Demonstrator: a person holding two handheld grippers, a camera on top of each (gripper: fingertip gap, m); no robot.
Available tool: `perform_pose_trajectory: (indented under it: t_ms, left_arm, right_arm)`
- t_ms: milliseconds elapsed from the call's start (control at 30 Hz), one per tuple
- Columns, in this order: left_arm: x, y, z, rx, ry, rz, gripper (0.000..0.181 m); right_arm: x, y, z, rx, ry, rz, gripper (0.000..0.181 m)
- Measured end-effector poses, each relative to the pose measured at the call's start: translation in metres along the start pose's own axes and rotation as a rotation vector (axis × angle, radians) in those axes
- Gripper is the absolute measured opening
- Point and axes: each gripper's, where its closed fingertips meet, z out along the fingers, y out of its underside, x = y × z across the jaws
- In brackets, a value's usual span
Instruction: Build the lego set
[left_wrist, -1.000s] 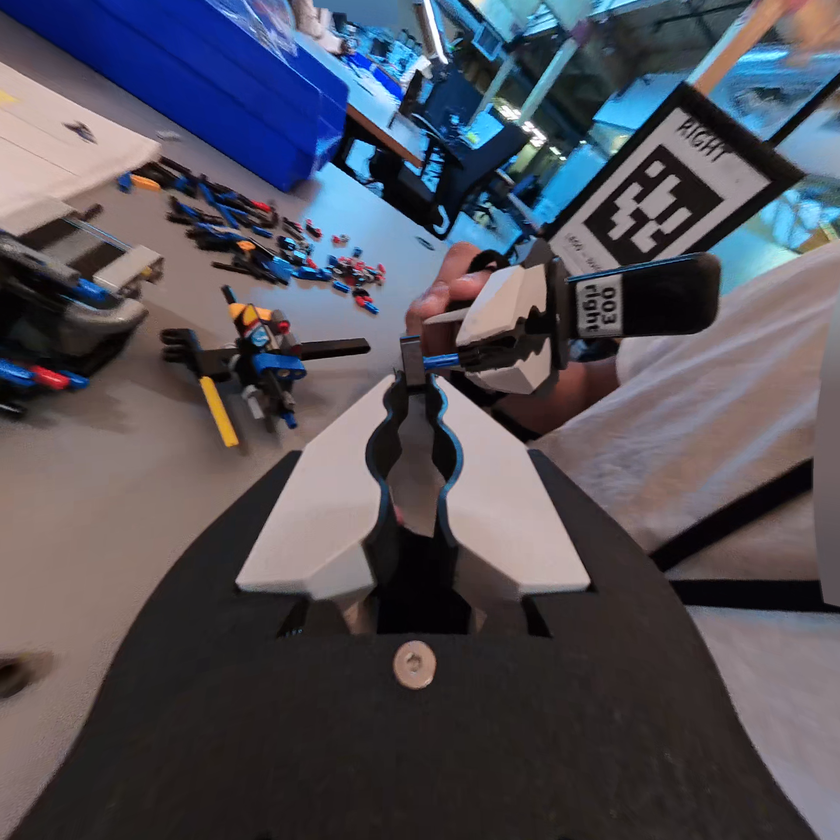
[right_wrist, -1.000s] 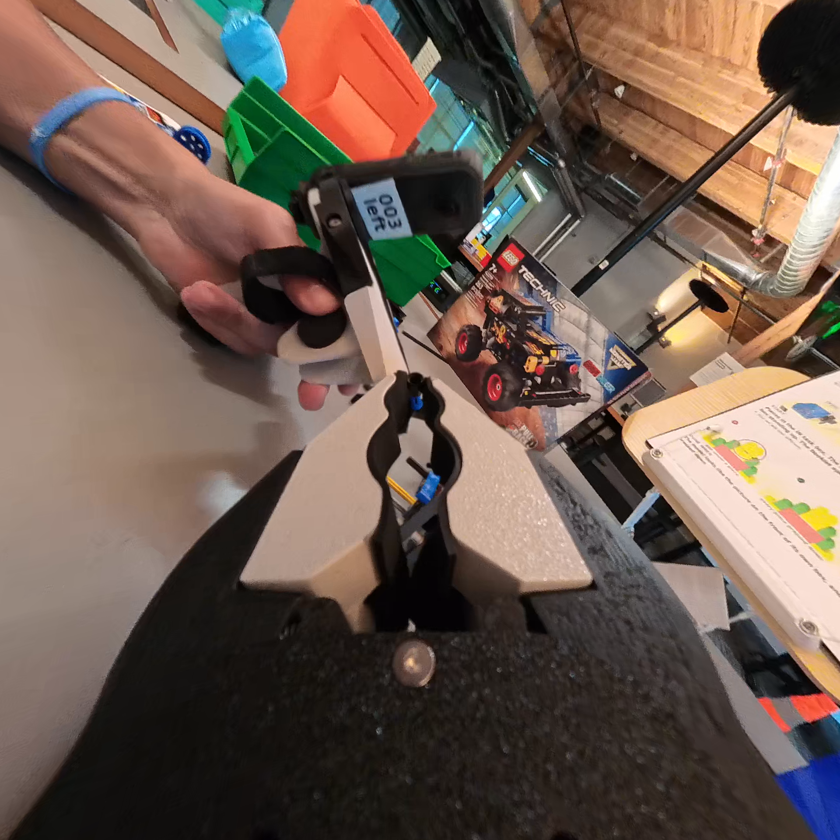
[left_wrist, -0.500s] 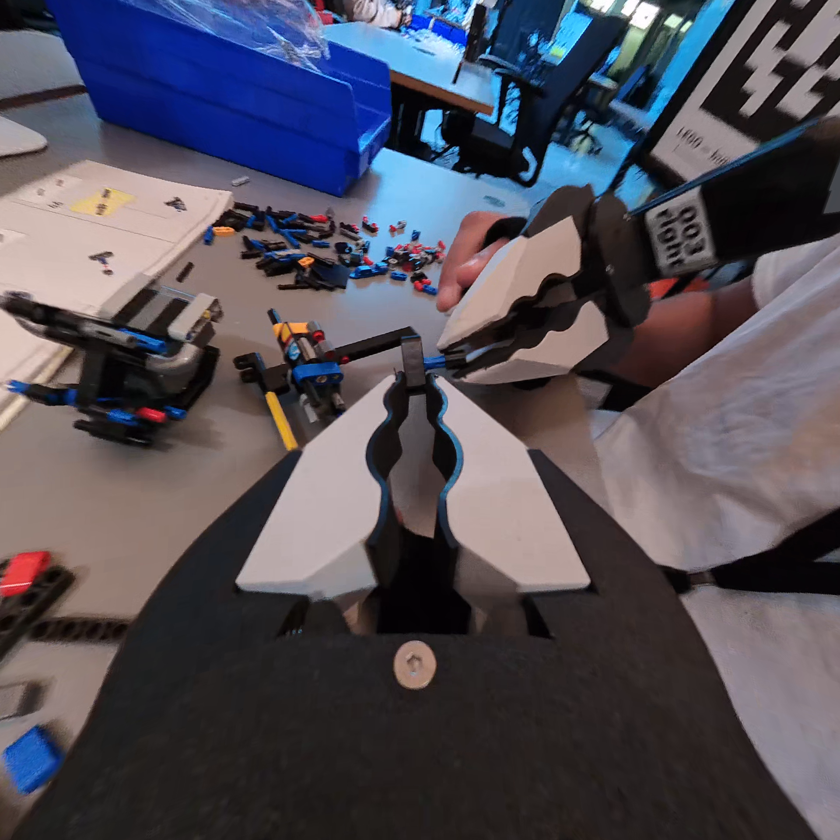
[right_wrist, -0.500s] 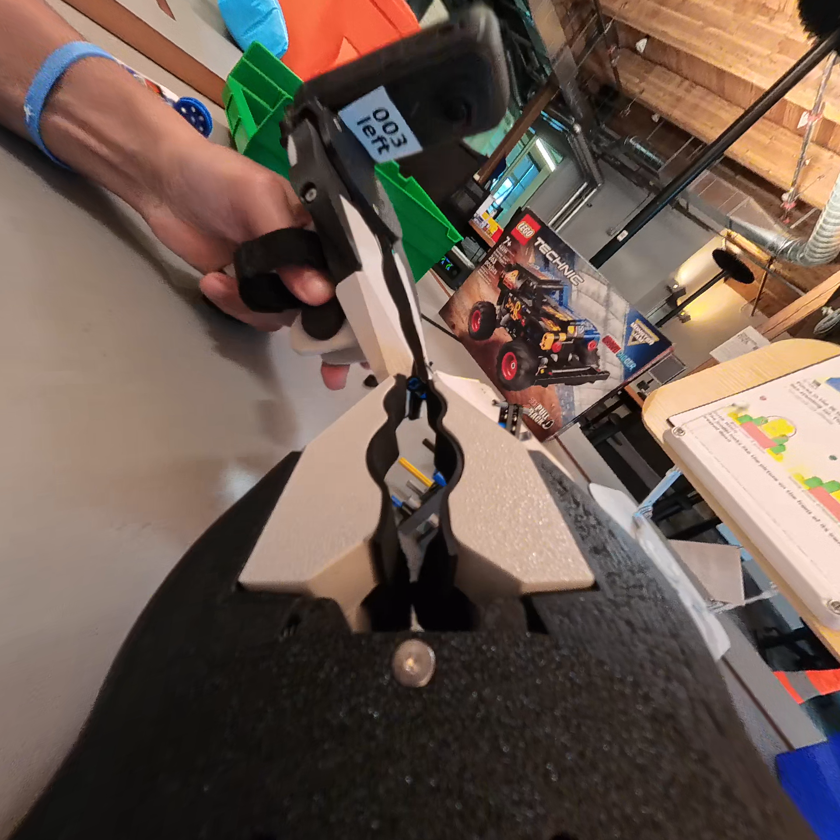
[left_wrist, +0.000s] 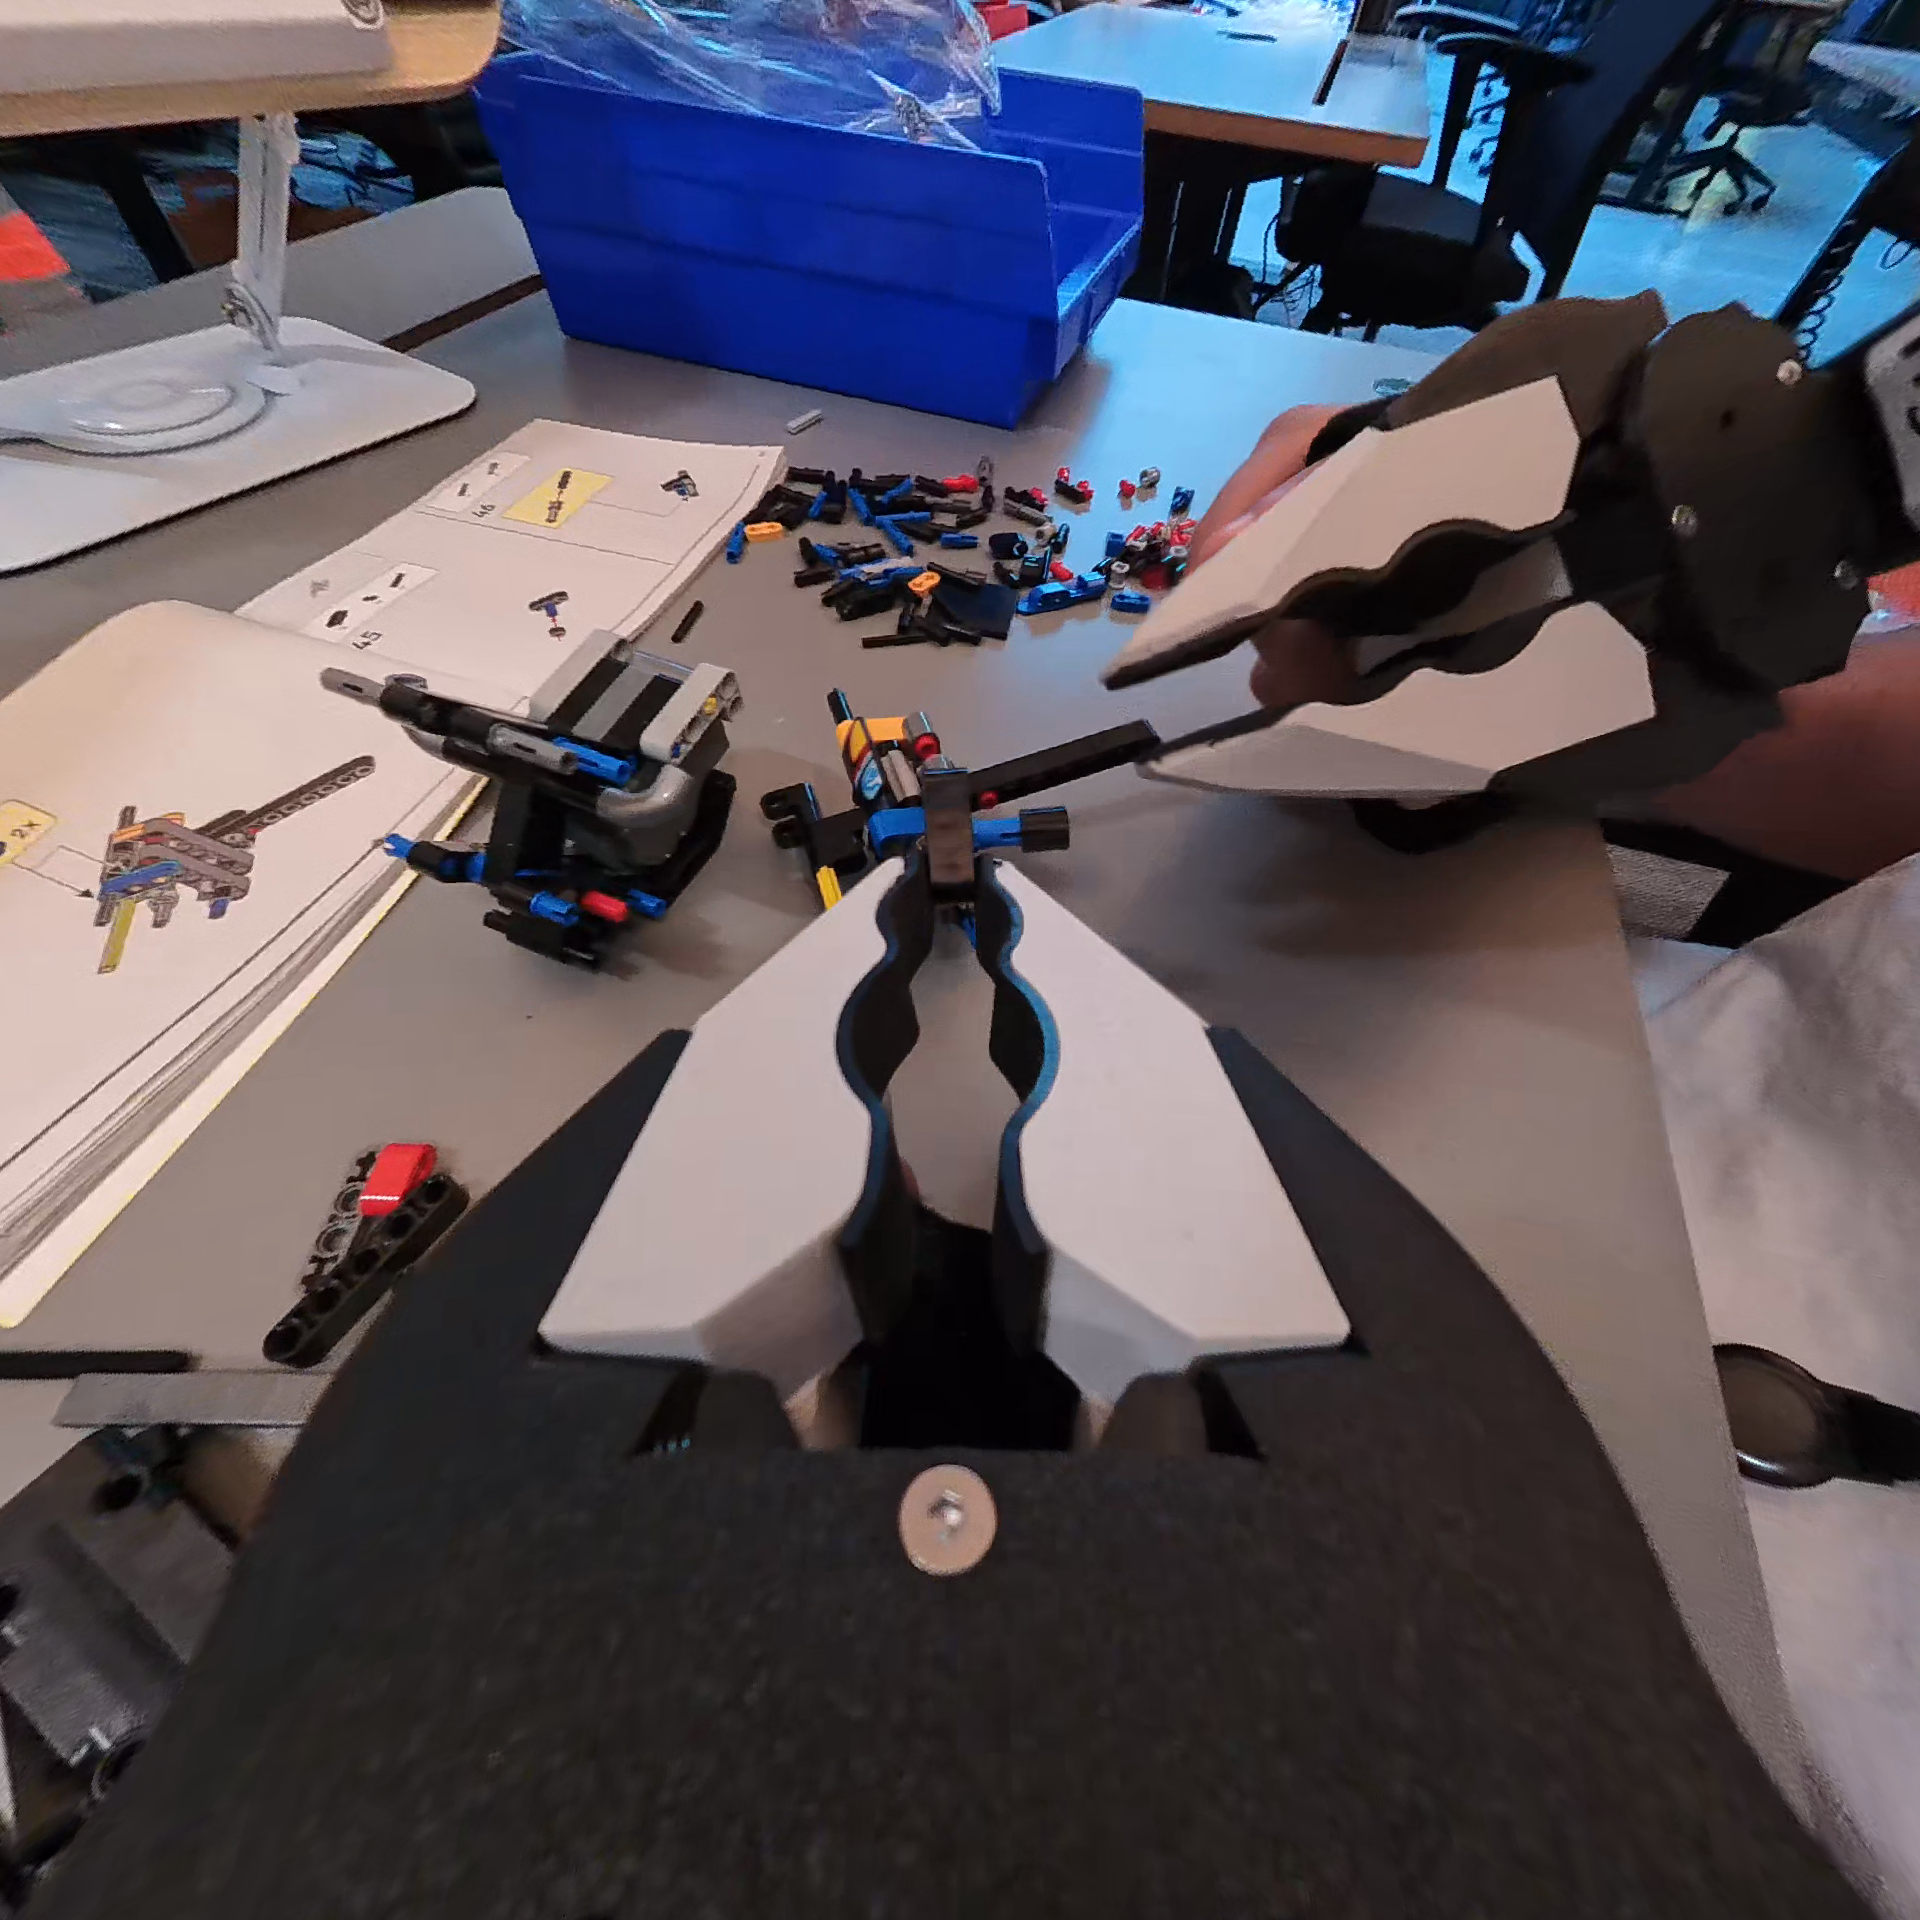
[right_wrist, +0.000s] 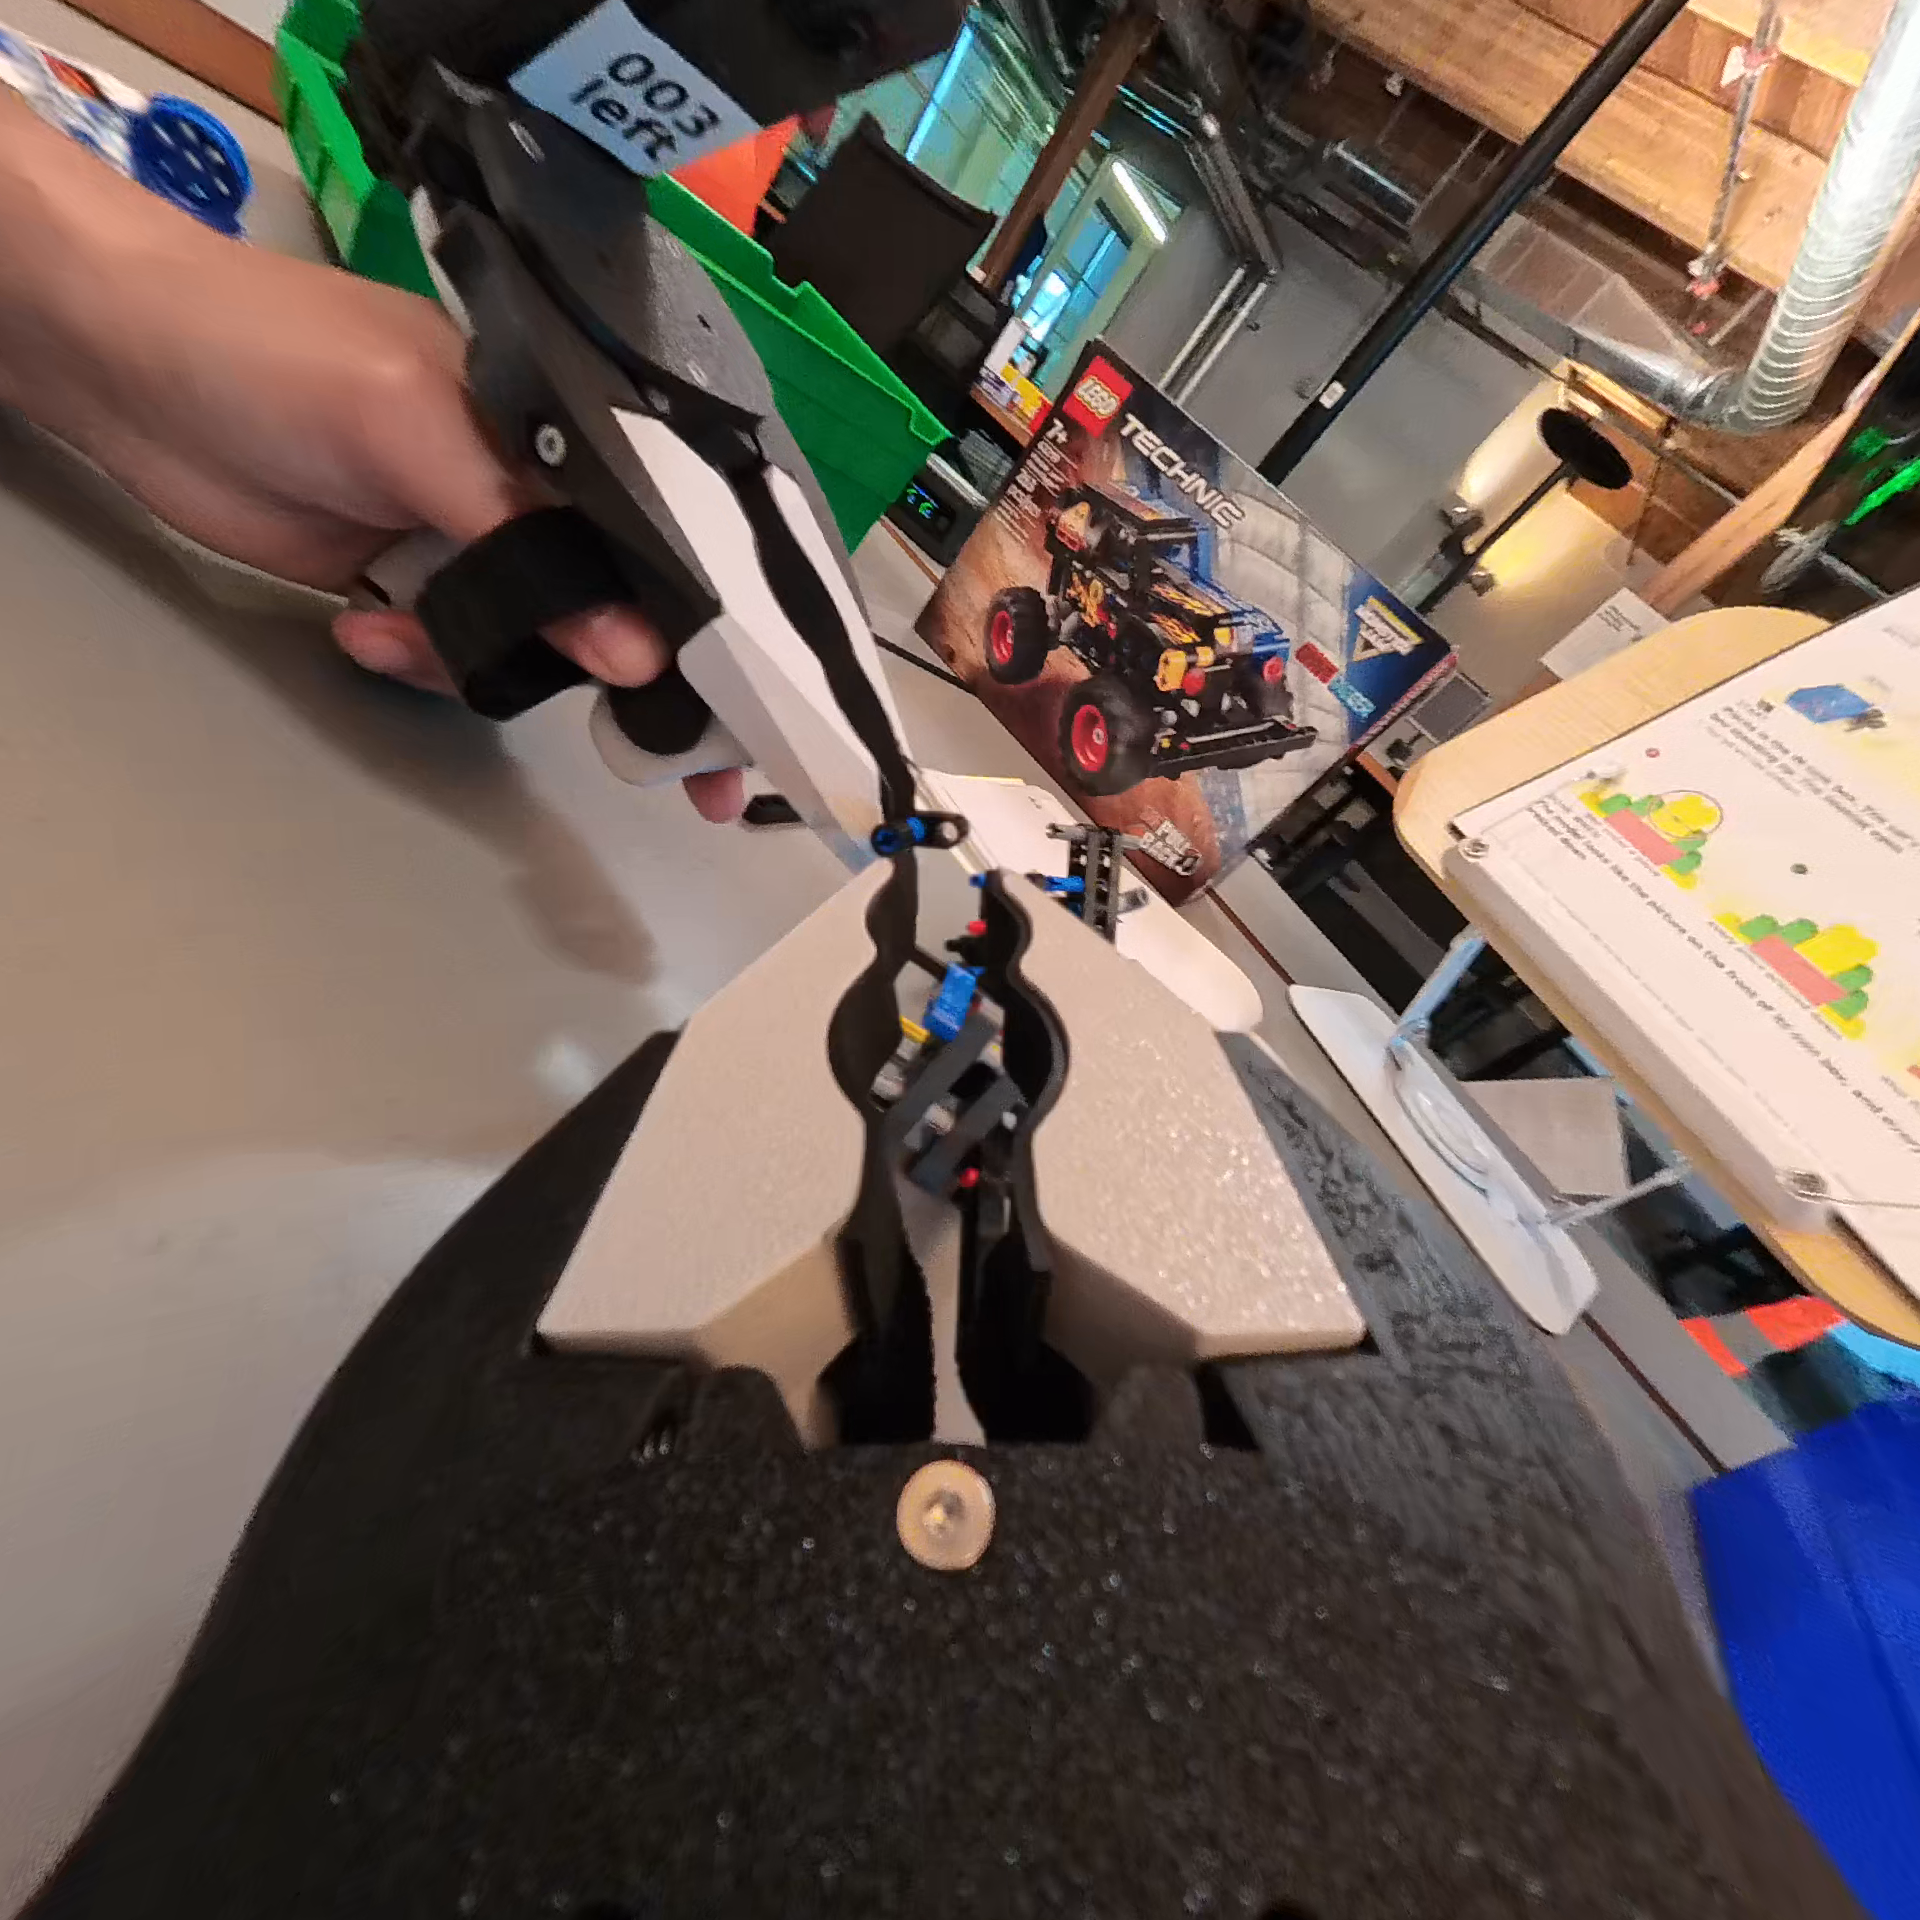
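Left gripper (left_wrist: 951, 883), at the centre of the left wrist view, is clamped on a small black connector (left_wrist: 948, 844) with a blue pin (left_wrist: 1006, 828) through it and a dark bush at the pin's right end. Further right, the right gripper (left_wrist: 1127, 722) has its fingers parted, with nothing seen between them in that view; the pin has apparently been let go once seated, though this is a judgement. To do the step well, the left hand should keep the connector steady and level while the right checks that the pin sits fully home before the piece goes to a sub-assembly. Counting from left to right in the left wrist view: one open instruction booklet (left_wrist: 208, 790) at the left edge, one loose black beam with a red piece (left_wrist: 364, 1252) at lower left, one larger grey-and-black sub-assembly (left_wrist: 582, 800) left of centre, one smaller sub-assembly (left_wrist: 883, 774) with yellow and blue parts just behind the held connector, one scattered pile of small parts (left_wrist: 956, 551) too many to count, and one blue bin (left_wrist: 831, 239) at the top. In the right wrist view, one set box (right_wrist: 1174, 634) stands at centre right.
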Motion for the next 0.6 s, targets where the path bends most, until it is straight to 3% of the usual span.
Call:
perform_pose_trajectory:
  t_ms: [200,600]
  left_arm:
    - [0.004,0.002,0.003,-0.016,0.014,-0.033,0.006]
    - [0.008,0.006,0.004,-0.043,0.04,-0.044,0.006]
  right_arm:
    - [-0.006,0.009,0.007,-0.091,0.088,-0.238,0.013]
    - [-0.014,0.012,0.01,-0.108,0.074,-0.294,0.013]
